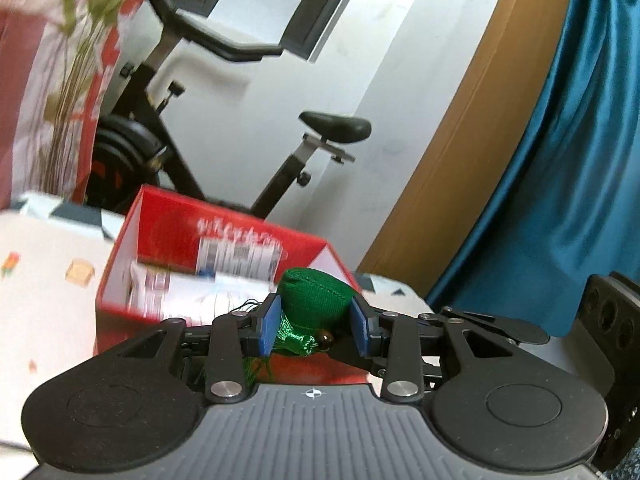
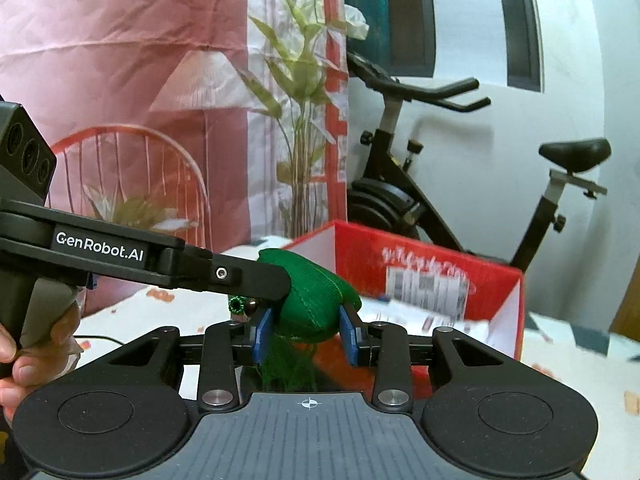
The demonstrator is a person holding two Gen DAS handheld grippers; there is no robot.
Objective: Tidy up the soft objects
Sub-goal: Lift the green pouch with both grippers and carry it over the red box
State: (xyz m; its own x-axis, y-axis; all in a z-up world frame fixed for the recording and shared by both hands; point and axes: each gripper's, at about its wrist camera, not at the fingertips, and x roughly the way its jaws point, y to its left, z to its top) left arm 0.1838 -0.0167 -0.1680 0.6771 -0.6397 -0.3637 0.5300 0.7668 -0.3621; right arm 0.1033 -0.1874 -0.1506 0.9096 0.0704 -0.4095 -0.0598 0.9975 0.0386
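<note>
A green stuffed fabric pouch with a shiny green tassel and a brown bead sits between the blue pads of my left gripper, which is shut on it. The same pouch sits between the blue pads of my right gripper, which also grips it. The left gripper's finger reaches in from the left and presses the pouch's top in the right wrist view. The pouch is held in the air just in front of an open red box, also seen in the right wrist view.
The red box holds white packets with printed labels. It stands on a white patterned tablecloth. Behind are a black exercise bike, a pink printed curtain, a blue curtain and a wooden door frame.
</note>
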